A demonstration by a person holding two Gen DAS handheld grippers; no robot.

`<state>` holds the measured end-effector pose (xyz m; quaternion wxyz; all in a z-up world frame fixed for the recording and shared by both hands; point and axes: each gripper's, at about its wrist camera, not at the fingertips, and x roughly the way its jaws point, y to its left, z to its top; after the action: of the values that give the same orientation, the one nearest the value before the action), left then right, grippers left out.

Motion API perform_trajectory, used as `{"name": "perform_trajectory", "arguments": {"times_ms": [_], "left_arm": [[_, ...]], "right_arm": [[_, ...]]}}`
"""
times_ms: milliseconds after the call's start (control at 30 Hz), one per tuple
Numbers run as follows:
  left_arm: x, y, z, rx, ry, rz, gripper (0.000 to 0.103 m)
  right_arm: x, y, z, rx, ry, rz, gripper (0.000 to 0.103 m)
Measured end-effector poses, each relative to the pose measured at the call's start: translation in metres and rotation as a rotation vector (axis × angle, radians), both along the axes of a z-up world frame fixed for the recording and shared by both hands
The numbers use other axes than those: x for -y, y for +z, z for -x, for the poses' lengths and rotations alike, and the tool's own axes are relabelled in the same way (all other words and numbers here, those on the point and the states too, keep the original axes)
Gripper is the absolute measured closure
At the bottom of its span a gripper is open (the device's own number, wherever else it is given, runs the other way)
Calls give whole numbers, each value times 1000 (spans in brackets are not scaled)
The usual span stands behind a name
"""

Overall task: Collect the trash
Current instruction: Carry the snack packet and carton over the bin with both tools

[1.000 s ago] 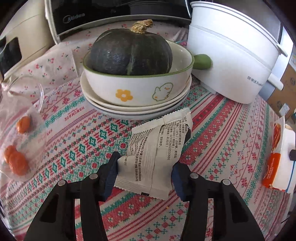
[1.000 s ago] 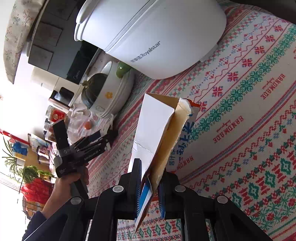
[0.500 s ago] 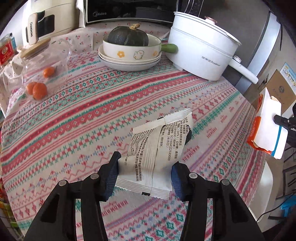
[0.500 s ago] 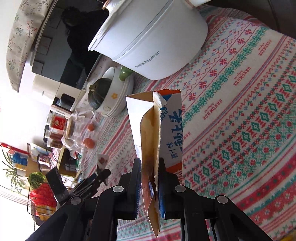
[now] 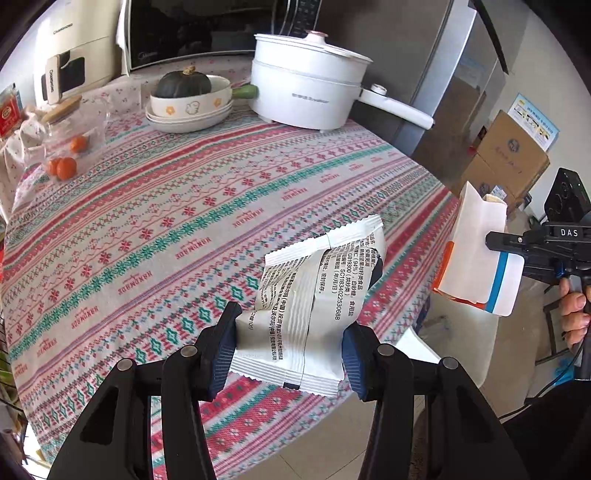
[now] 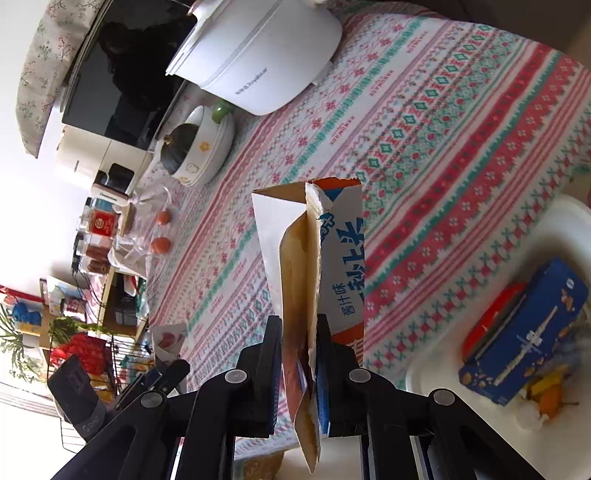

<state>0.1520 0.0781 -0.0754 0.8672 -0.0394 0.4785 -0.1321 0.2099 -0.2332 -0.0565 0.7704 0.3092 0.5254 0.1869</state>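
My left gripper (image 5: 288,350) is shut on a white snack wrapper (image 5: 314,295) with black print and holds it above the near edge of the round table (image 5: 166,206). My right gripper (image 6: 298,354) is shut on a torn, flattened cardboard box (image 6: 317,258), white with blue and orange print. It holds the box off the table's right edge, as the left wrist view (image 5: 476,266) shows. A white bin (image 6: 517,295) sits below the right gripper with a blue box (image 6: 524,339) and other scraps inside.
At the table's back stand a white electric pot (image 5: 306,92), stacked bowls with a dark squash (image 5: 184,85), and a clear bag of oranges (image 5: 66,155). A microwave (image 5: 207,29) and cardboard boxes (image 5: 506,155) lie beyond.
Both grippers have pulled back from the table with their items. The left moved far from the bowls; the right moved off the table's edge, over the white bin.
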Motion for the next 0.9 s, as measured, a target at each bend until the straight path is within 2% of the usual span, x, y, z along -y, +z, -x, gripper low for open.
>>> {"name": "perform_trajectory", "arguments": {"times_ms": [167,367,467,767,800,900], "left_arm": [[41,0,22,5,-72,-4,49],[85,-9,38,-11,-129,32,49],[107,-15,39,-35,-154,55,49],[166,-21,38,-51,-236,50,49],[171,-22,37,-53,-243,48,49],[185,-24,33,-63,-262,47,49]], "right_arm": [[16,6,32,19,-21,90,88],[46,6,61,22,-56,179,88],[58,5,67,20,-73,223,88],[86,-2,78,-8,-72,337,85],[88,-3,78,-10,-68,350,83],[96,-2,80,-24,-94,382,51]]}}
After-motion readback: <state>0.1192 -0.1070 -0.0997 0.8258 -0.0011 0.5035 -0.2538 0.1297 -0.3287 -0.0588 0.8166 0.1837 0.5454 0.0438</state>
